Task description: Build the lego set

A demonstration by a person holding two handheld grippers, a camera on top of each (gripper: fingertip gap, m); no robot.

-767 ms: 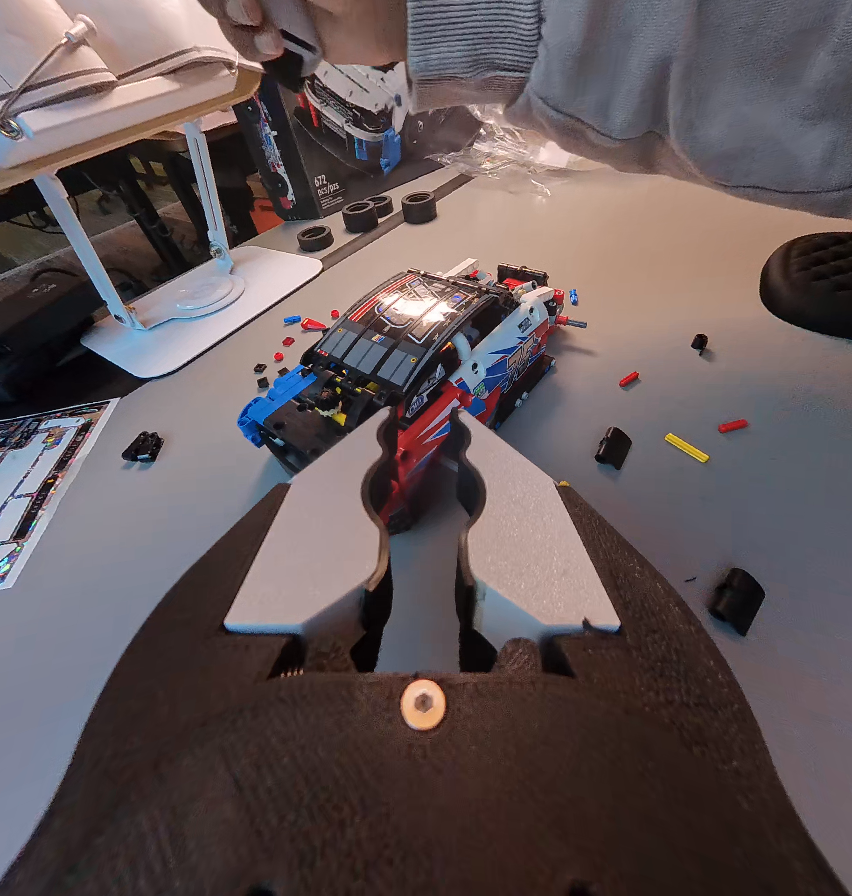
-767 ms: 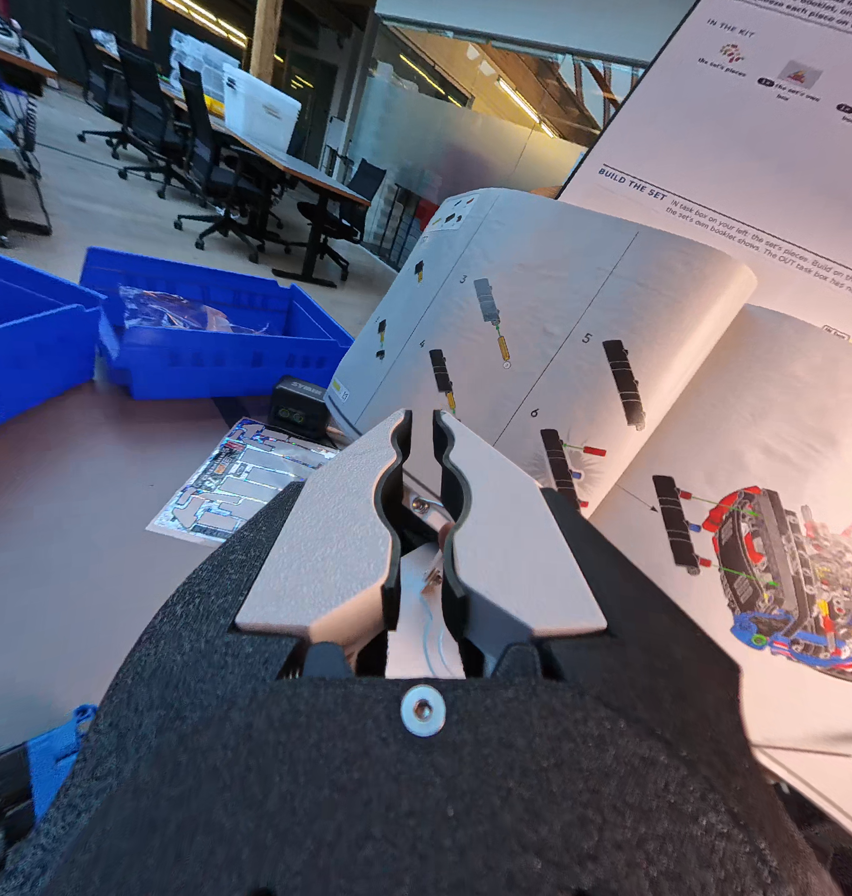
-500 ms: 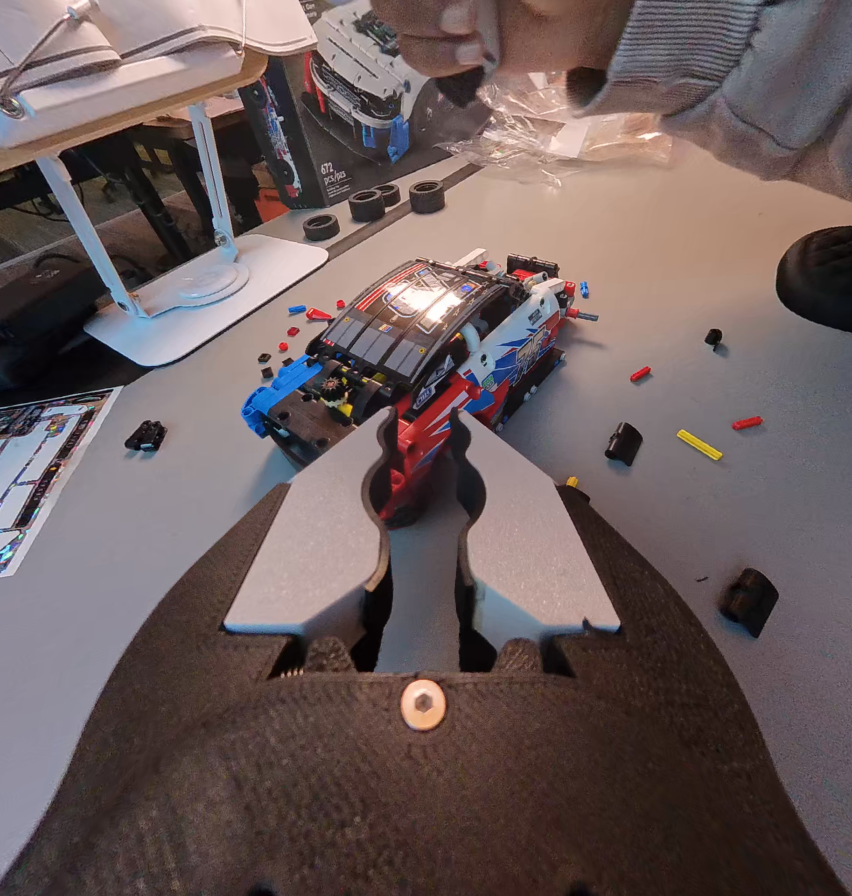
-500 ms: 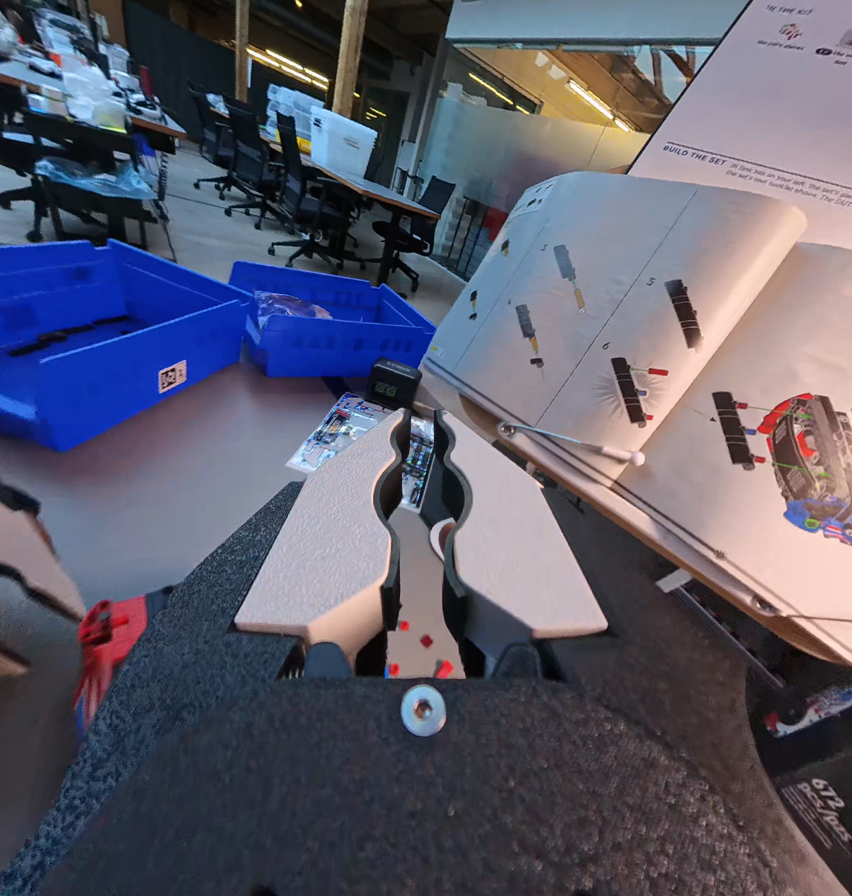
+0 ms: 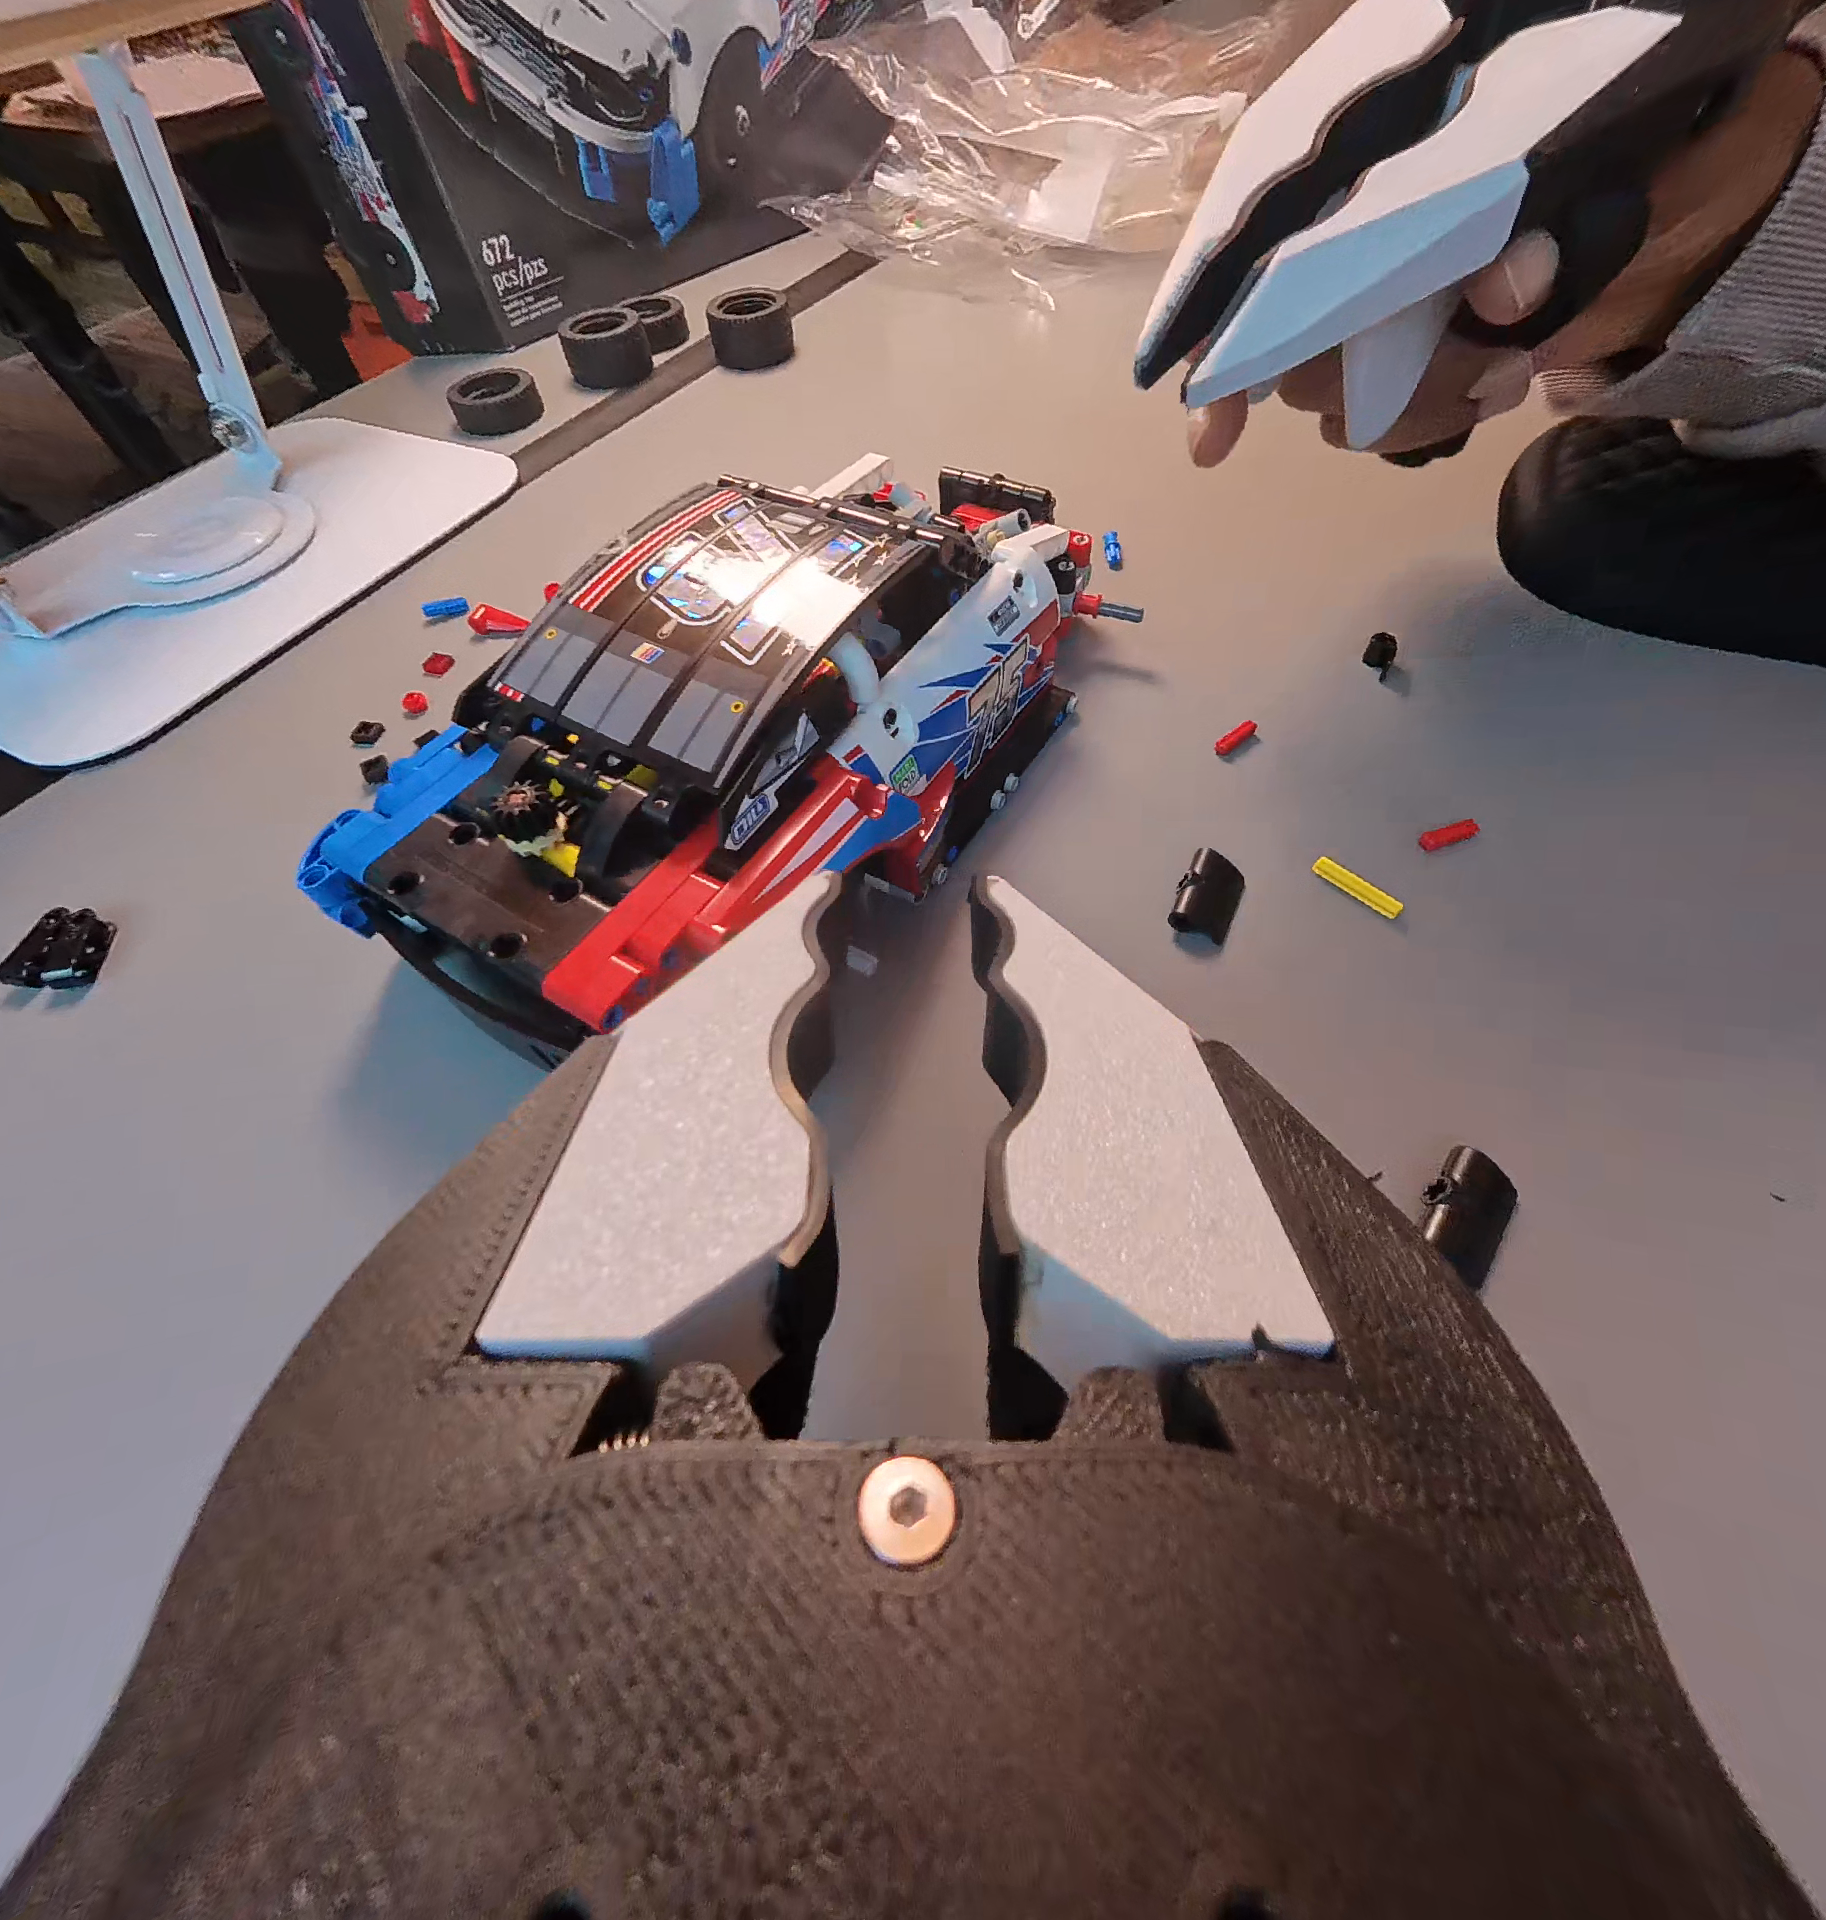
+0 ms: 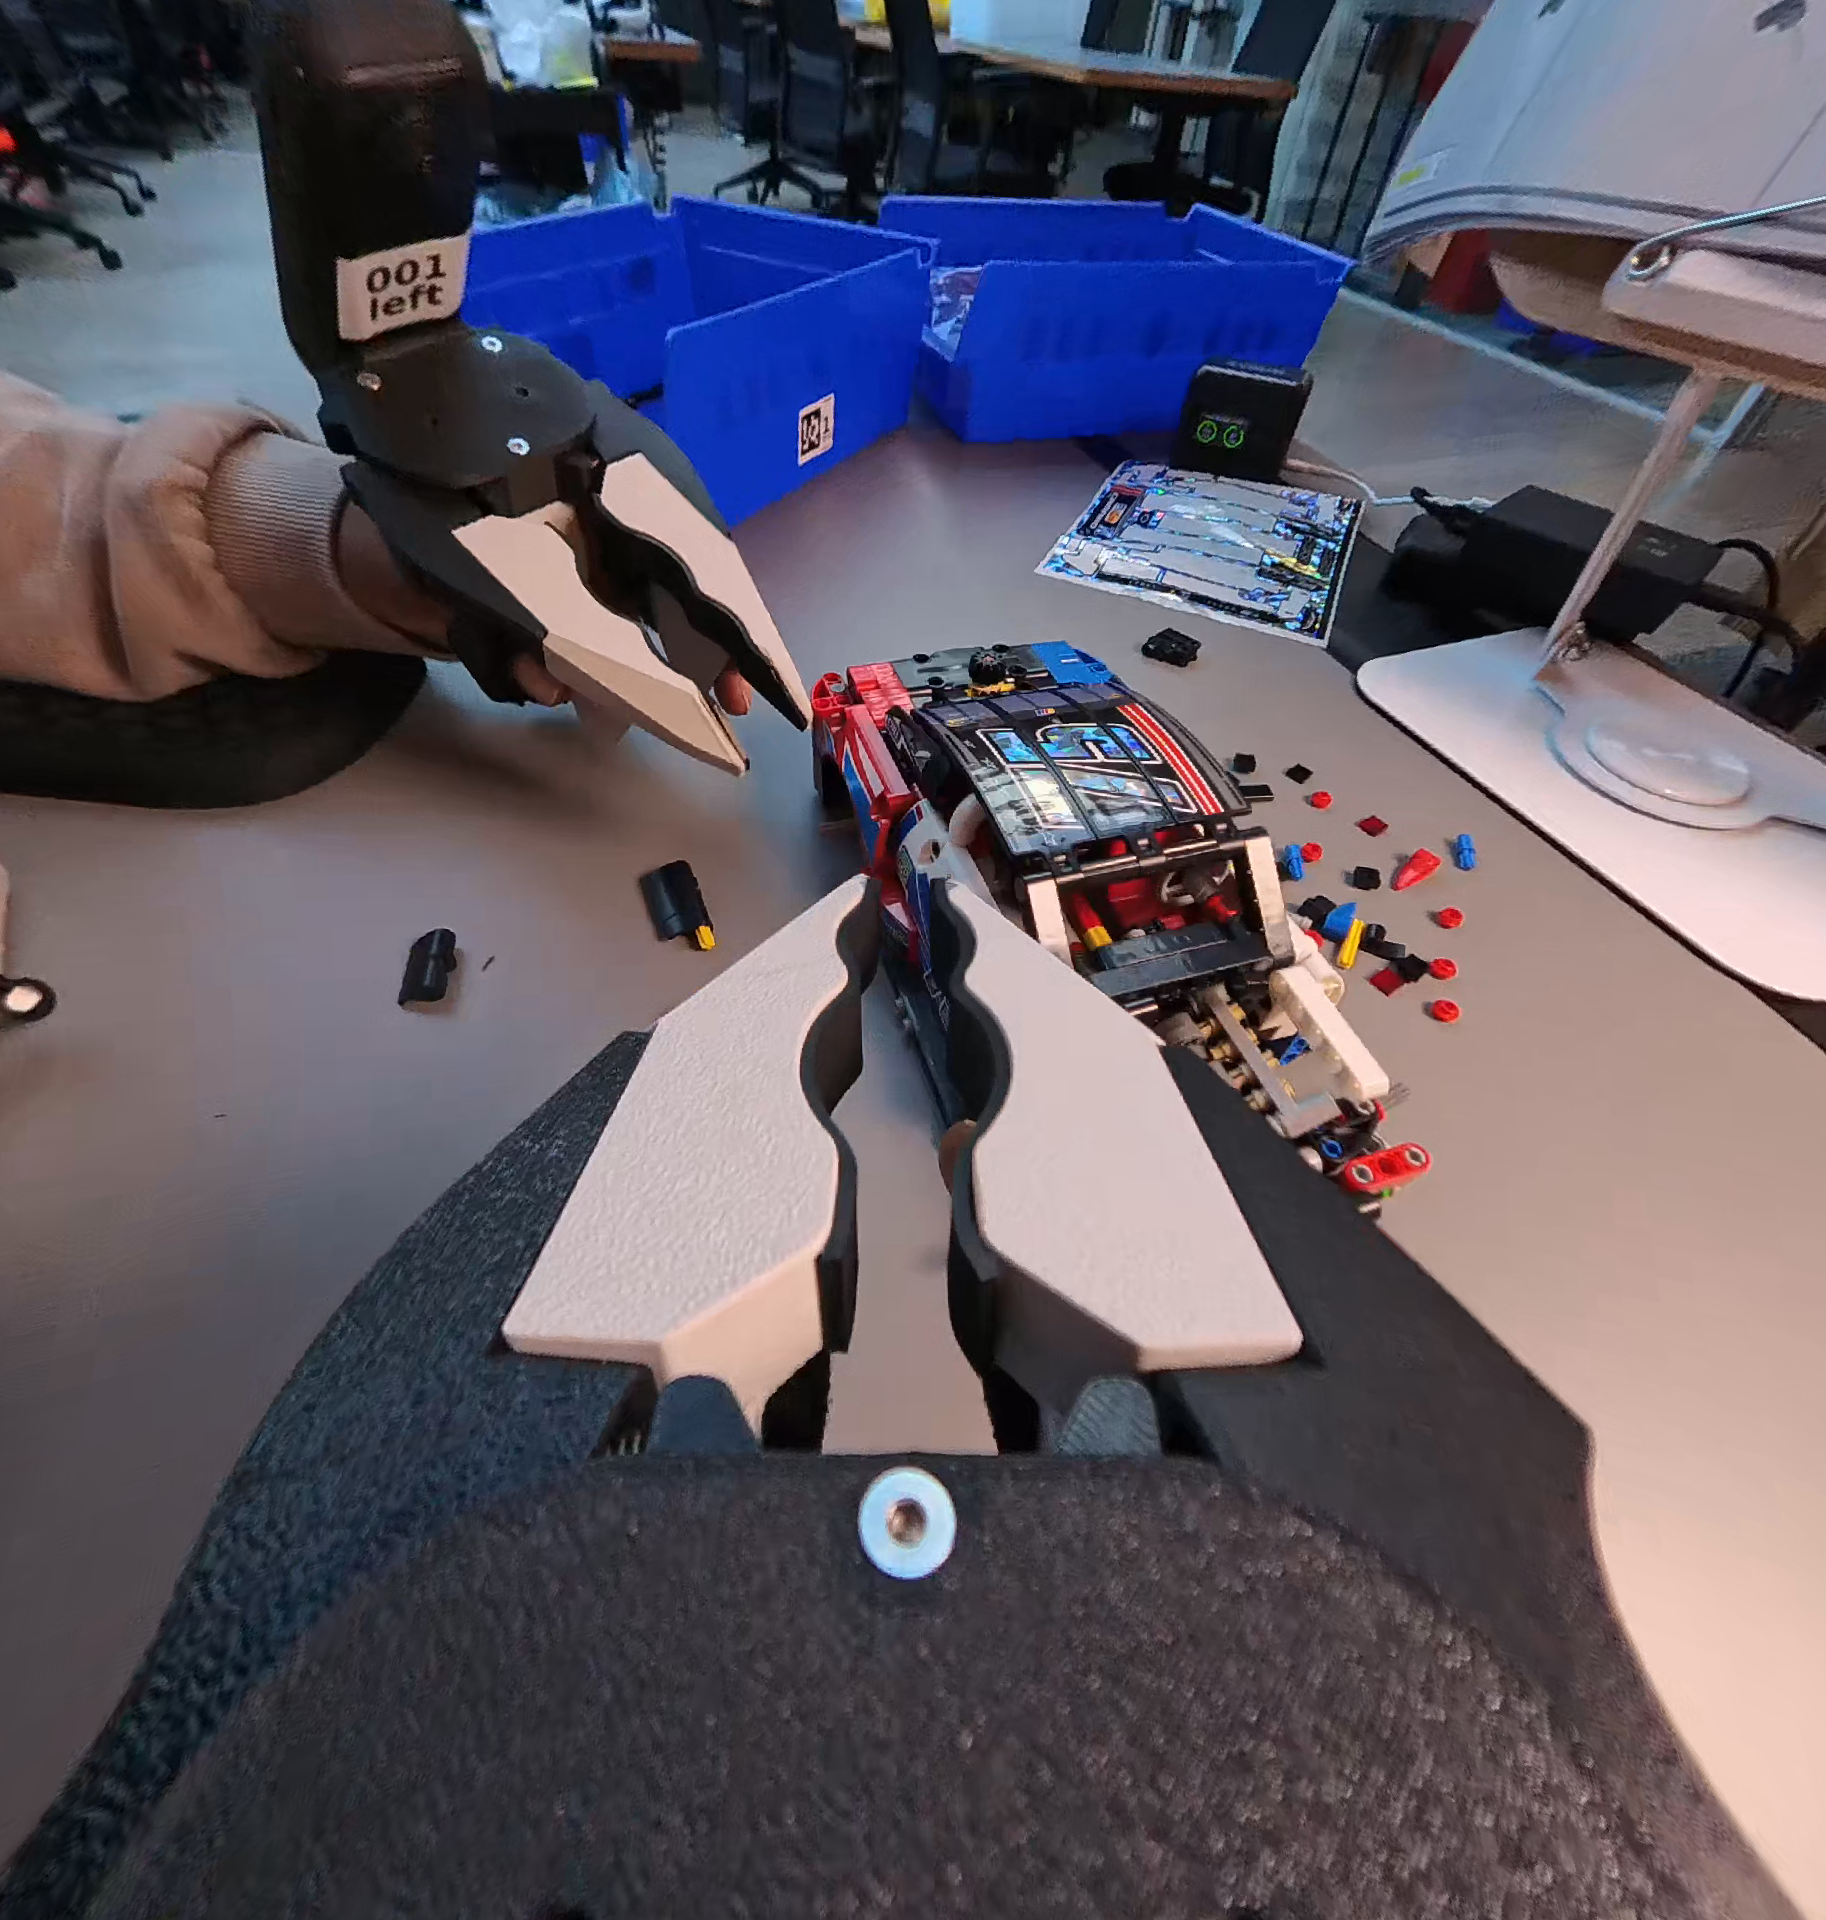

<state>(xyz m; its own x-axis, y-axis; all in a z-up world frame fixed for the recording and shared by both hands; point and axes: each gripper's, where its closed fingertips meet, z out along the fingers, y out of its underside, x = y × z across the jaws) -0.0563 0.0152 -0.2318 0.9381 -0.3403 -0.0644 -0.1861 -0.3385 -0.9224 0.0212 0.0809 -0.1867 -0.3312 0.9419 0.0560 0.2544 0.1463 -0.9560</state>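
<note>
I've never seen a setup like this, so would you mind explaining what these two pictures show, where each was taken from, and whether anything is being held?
There is no robot here: a person holds a two-finger gripper in each hand, and each gripper carries a wide-angle camera that looks along its own fingers.

The left wrist view looks past the left gripper; the right gripper shows at the upper right. The right wrist view looks from the opposite side, and the left gripper appears at its upper left.

On the grey table stands a partly built lego car, red, white, blue and black. Small loose pieces lie around it, four black tyres sit near the set's box, and a sticker sheet lies before blue bins.

Both grippers are slightly open and hold nothing; they hover close to the car.
</note>
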